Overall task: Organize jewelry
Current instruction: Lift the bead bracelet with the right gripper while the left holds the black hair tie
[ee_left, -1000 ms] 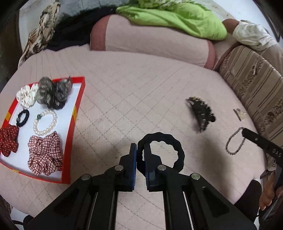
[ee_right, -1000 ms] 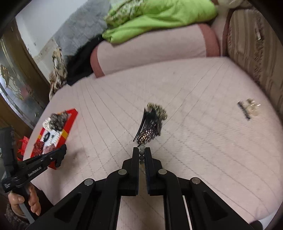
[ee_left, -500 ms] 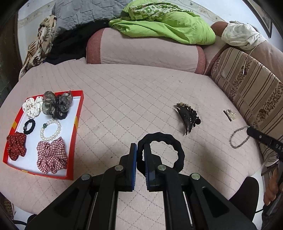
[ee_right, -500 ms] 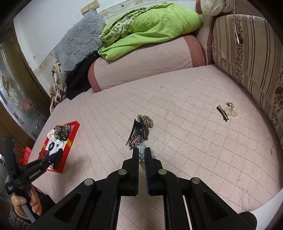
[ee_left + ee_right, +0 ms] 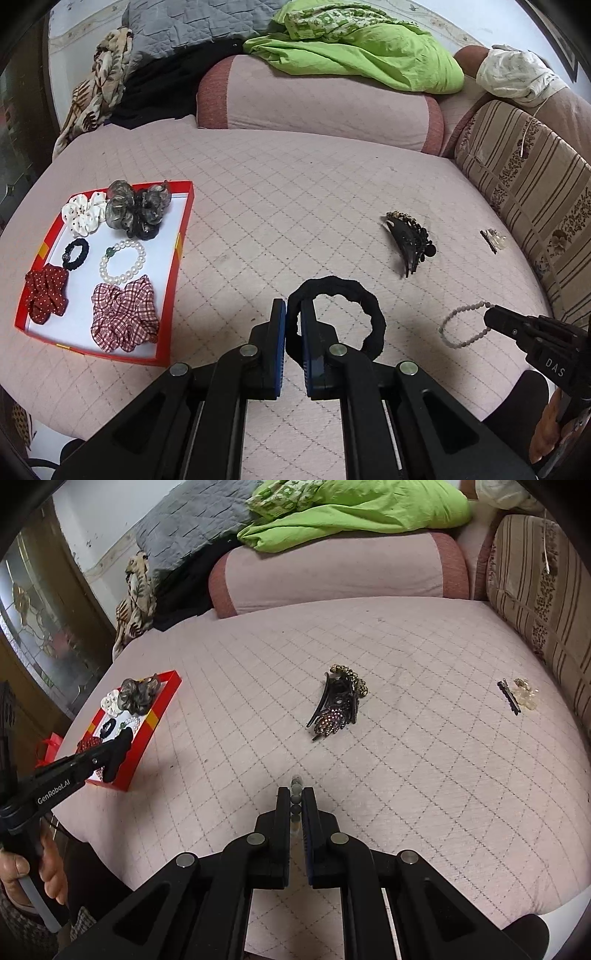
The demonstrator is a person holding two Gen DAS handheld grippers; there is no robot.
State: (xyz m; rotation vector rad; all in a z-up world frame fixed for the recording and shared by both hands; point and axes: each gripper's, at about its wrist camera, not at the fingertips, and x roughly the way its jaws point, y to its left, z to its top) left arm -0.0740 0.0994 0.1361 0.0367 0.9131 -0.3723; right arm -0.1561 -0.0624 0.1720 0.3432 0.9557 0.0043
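the left gripper (image 5: 293, 314), lettered "genrobot.ai", pinches a black hair tie (image 5: 338, 314) above the quilted bed (image 5: 295, 206) beside the red tray (image 5: 177, 273), while the right gripper (image 5: 295, 801), marked "das", pinches a grey bead bracelet (image 5: 463, 325) near the hair claw (image 5: 336, 705).

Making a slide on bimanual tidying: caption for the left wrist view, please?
Left gripper holds a black fabric hair tie beside the red tray of scrunchies on the pink quilted bed.

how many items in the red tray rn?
6 in the red tray: white scrunchie, grey scrunchie, small black hair tie, pearl bracelet, red dotted scrunchie, plaid scrunchie. None seem hidden.
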